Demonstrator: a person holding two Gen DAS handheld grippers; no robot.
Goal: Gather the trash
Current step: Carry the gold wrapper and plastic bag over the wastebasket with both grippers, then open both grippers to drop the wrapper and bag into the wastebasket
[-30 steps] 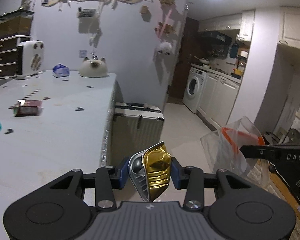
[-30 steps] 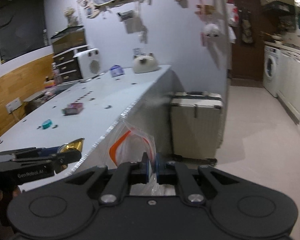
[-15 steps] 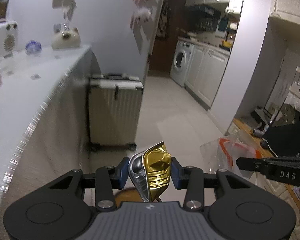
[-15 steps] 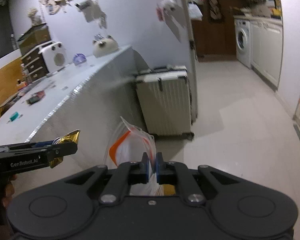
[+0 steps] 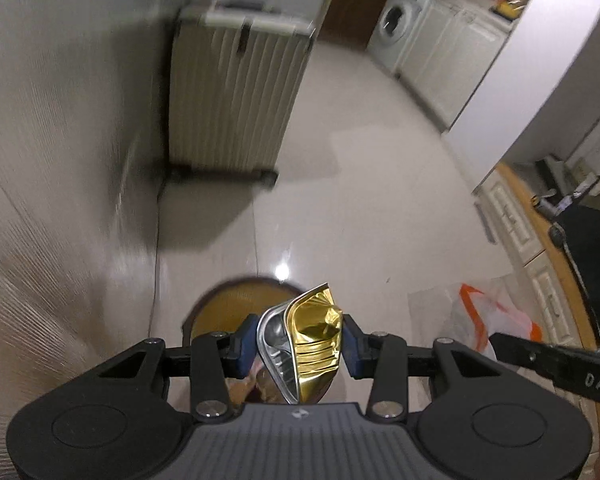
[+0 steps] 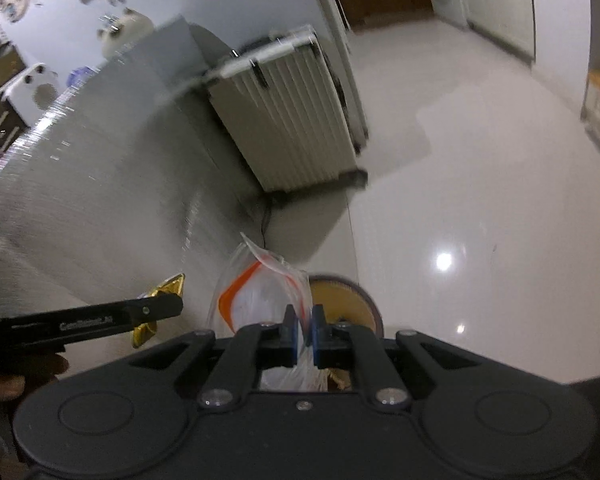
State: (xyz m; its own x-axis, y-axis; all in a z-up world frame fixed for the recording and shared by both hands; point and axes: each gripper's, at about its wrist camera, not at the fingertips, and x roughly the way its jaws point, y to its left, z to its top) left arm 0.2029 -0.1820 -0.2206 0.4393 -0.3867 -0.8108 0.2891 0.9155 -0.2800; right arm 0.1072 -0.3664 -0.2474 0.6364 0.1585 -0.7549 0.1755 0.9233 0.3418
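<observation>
— Two pieces of trash are in hand, I think. The left gripper [image 5: 300, 350] has its fingers closed on a crumpled gold foil wrapper [image 5: 314, 340], which sits upright between the pads. The right gripper [image 6: 302, 330] has its fingers closed nearly flat on the edge of a clear plastic bag with an orange stripe [image 6: 256, 300].

— And where do they go?

— Just below both pairs of fingers there is a round bin [image 5: 236, 304] on the floor [image 5: 380, 200], close to the side of the bench [image 6: 100, 168]. In the left view the wrapper is over its near rim; in the right view the bag hangs in front of it, a little to the left of the opening [image 6: 340, 300].

— So the step is the drop?

— It looks so to me. The next move needs each piece to be brought over the opening, then the fingers opened. The bag is light and may cling to the pads.
</observation>
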